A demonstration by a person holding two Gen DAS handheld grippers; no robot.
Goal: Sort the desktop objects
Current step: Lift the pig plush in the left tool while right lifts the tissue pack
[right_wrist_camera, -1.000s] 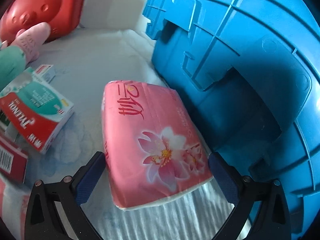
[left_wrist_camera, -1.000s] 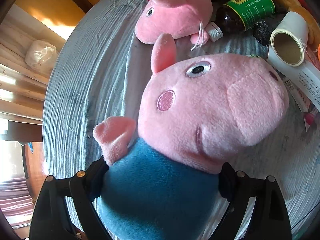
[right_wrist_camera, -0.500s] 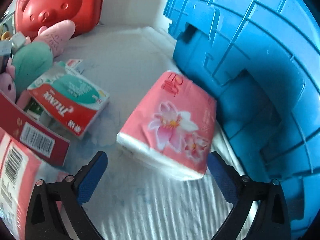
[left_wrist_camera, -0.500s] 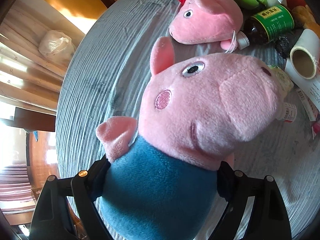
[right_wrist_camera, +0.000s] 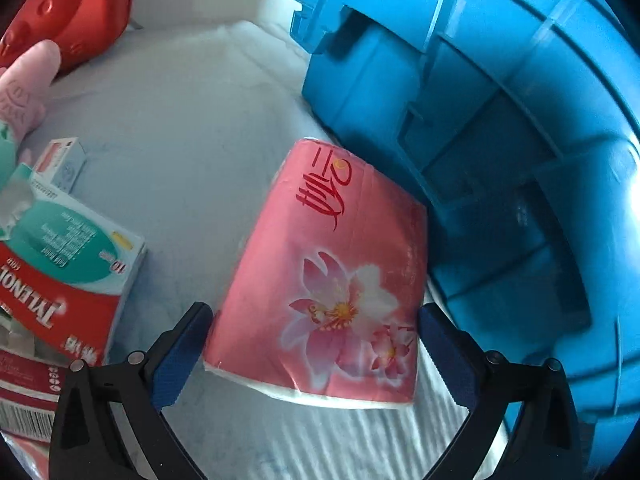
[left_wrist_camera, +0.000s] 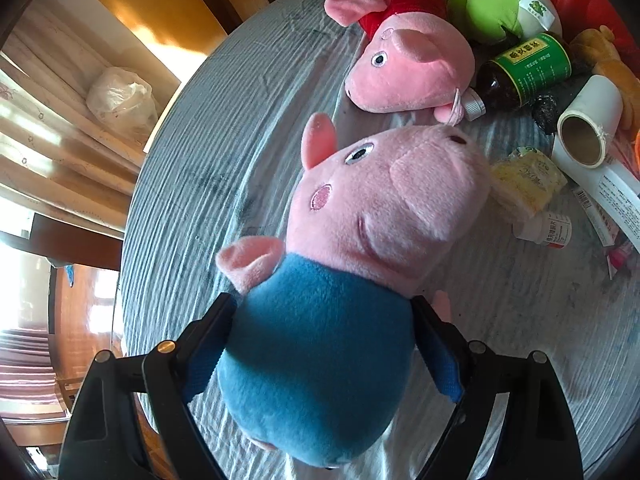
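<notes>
Gripping the blue-shirted pig plush (left_wrist_camera: 320, 344) across its body, the left gripper (left_wrist_camera: 322, 344) is standing wide, with both pads pressing into the blue fabric. The plush's pink head is reaching up and away from the jaws, above the striped grey tablecloth (left_wrist_camera: 192, 208); whether its lower end is touching the cloth cannot be told. Beyond the head, a second pig plush (left_wrist_camera: 404, 76) in a red dress is lying on the cloth, its snout just beside the white cap of a dark bottle with a green label (left_wrist_camera: 524, 70). A green plush (left_wrist_camera: 492, 0) is lying behind both. To the right of the held plush, a yellow packet (left_wrist_camera: 528, 180), a small white bottle (left_wrist_camera: 548, 230) and a white paper roll (left_wrist_camera: 588, 124) are lying close together.

Straddling a pink tissue pack (right_wrist_camera: 332, 280) printed with flowers, the right gripper (right_wrist_camera: 316, 340) is also standing wide. Its blue pads are sitting at the pack's two near sides; whether they are pressing on it cannot be told. The pack is lying just beside a blue plastic crate (right_wrist_camera: 500, 120) to its right. To the left, apart from the pack, a red, white and green medicine box (right_wrist_camera: 68, 272) is lying on the pale cloth, with a small white carton (right_wrist_camera: 64, 164) behind it. A red bear-shaped case (right_wrist_camera: 80, 12) is standing at the far left.
</notes>
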